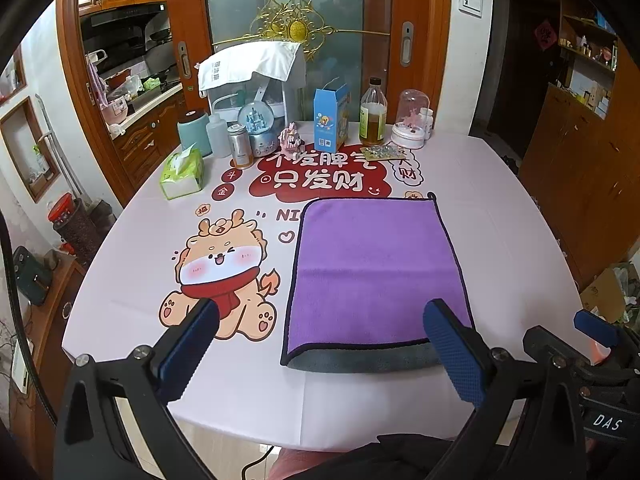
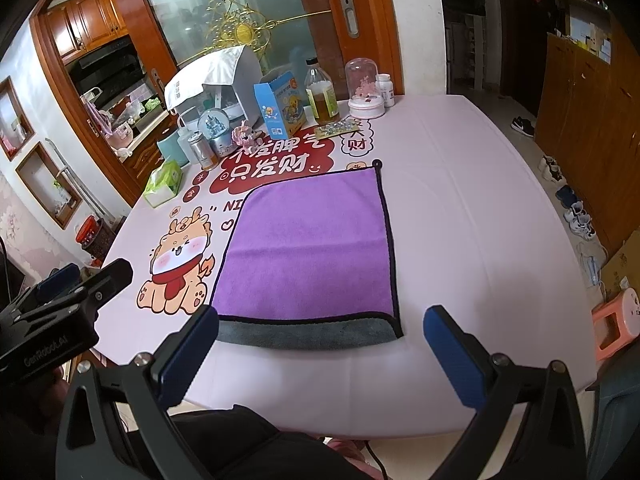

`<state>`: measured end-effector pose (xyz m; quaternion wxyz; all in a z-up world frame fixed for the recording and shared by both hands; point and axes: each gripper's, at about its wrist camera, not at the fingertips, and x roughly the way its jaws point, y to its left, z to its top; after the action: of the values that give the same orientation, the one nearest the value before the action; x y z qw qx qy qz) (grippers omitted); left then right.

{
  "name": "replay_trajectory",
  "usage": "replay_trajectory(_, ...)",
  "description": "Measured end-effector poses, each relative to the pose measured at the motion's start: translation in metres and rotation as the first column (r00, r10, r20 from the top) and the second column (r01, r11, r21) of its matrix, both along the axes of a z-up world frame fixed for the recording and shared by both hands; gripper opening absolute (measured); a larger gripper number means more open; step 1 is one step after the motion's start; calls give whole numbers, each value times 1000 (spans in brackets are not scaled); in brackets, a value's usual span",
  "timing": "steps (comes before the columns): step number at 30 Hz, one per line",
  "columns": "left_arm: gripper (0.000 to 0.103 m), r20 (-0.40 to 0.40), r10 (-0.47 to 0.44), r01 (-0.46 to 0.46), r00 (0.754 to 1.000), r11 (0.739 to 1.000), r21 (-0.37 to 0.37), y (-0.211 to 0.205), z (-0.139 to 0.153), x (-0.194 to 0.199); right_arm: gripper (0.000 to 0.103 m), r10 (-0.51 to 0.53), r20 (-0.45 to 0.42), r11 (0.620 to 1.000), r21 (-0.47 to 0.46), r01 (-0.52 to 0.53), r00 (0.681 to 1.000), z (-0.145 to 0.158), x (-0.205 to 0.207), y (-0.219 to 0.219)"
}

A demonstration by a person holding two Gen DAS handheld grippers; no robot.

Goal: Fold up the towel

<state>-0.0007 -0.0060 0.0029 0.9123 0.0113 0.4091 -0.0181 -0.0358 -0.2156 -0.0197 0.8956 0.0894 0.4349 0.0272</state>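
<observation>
A: Where's the purple towel (image 1: pixel 372 272)?

B: Flat on the counter (image 1: pixel 500 208), folded over, purple face up, with a grey strip of the underside showing along its near edge. In the left wrist view it sits right of centre, beside the cartoon dragon print (image 1: pixel 220 272).

A: And the left gripper (image 1: pixel 320 344)?

B: Spread wide, nothing between its blue pads (image 1: pixel 456 352), low in the frame before the towel's near edge. The right gripper (image 2: pixel 320 344) is likewise gaping and empty.

A: What does one camera catch that the other misses?

B: The right wrist view shows shoes (image 2: pixel 576 216) along the floor and a pink stool (image 2: pixel 618 324) at the right edge; the left gripper's body pokes in at lower left. The left wrist view shows the teal canister (image 1: pixel 194 132) at upper left far more fully, and the tissue pack (image 1: pixel 182 174) larger.
</observation>
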Motion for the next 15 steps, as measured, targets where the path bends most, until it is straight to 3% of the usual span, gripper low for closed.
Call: replay_trajectory(15,100,3,-13,13,1000,1000,-13,-6,-1,-9,102,3,-2,1000,0,-3,1000,0,-3,-3)
